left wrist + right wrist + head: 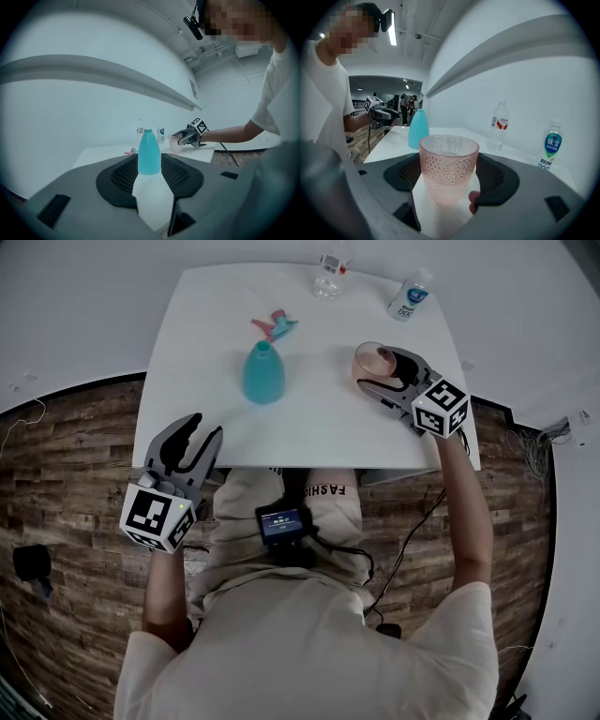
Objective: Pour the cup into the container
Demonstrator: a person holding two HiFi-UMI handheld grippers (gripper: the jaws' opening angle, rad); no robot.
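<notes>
The wide white table (309, 432) is carrying everything, and the task is only beginning. Nothing is being poured yet. The teal plastic bottle-shaped container (263, 374) is standing upright and uncapped near the table's middle. The left gripper (204, 426) is hanging open and empty off the near edge, aiming at that container from well apart.

The right gripper (380, 368) is straddling the pink dimpled glass cup (449, 164), which is resting on the table to the container's right. Its jaws are looking spread, one pad at the cup's wall, with a sliver of table showing on the other side. Clamping, lifting, carrying and tipping are all remaining. I cannot tell what the cup holds.

At the far edge, a clear water bottle (330, 276) and a small blue-labelled bottle (409, 298) are standing out of the path. A pink-and-teal spray head (274, 326) is lying just behind the container.
</notes>
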